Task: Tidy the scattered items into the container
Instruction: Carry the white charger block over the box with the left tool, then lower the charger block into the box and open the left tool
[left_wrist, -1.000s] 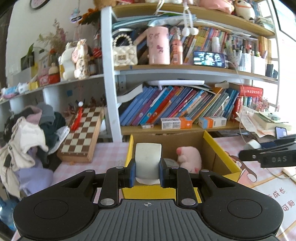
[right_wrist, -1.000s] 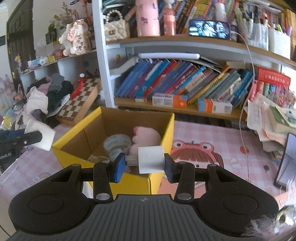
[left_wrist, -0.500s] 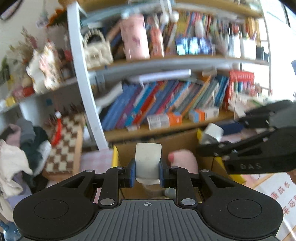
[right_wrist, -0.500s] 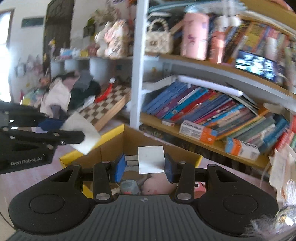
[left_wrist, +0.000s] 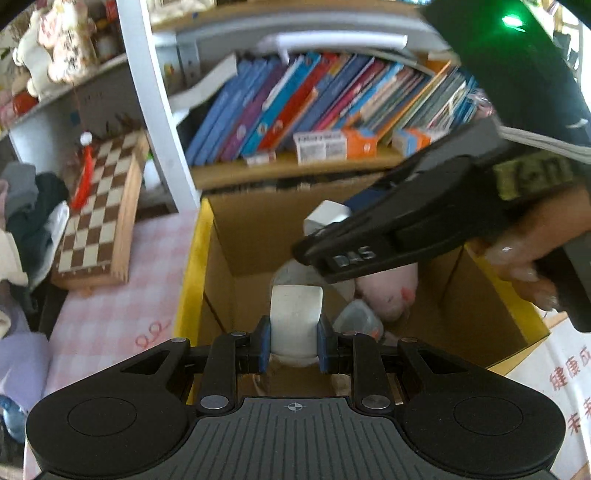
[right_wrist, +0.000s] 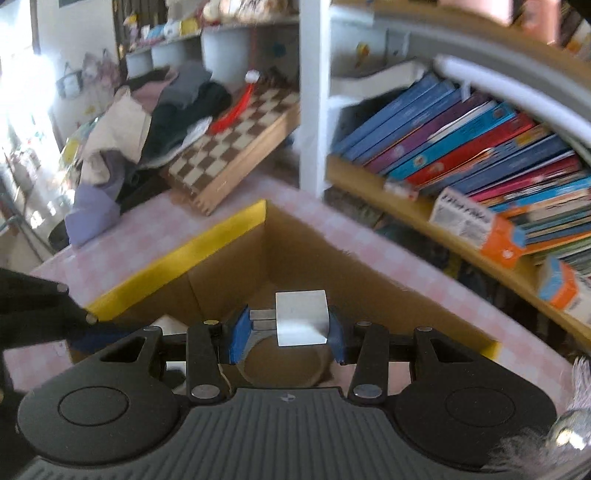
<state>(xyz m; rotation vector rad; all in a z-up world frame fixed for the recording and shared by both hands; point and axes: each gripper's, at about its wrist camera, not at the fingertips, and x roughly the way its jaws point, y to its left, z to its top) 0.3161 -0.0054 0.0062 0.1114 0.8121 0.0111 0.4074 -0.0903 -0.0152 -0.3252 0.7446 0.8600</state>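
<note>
The yellow-rimmed cardboard box (left_wrist: 192, 280) (right_wrist: 177, 258) stands open on the pink checked table. My left gripper (left_wrist: 291, 341) is shut on a white rounded block (left_wrist: 295, 317), held over the box's near side. My right gripper (right_wrist: 286, 328) is shut on a white plug adapter (right_wrist: 301, 323) with metal prongs, also above the box interior. In the left wrist view the right gripper (left_wrist: 406, 236) crosses over the box with the adapter (left_wrist: 325, 218) at its tip, a hand (left_wrist: 532, 251) holding it. Inside lie a pink plush toy (left_wrist: 388, 291), a tape roll (right_wrist: 280, 365) and a small clear container (left_wrist: 356, 319).
A wooden chessboard (left_wrist: 99, 218) (right_wrist: 232, 144) leans left of the box, beside a pile of clothes (right_wrist: 147, 118). A white bookshelf post (left_wrist: 159, 110) and a row of books (left_wrist: 314, 107) rise right behind the box. A printed mat (left_wrist: 565, 387) lies at right.
Both grippers have moved in over the box and tilted downward, each still holding its item. The right gripper now crosses close in front of the left wrist camera.
</note>
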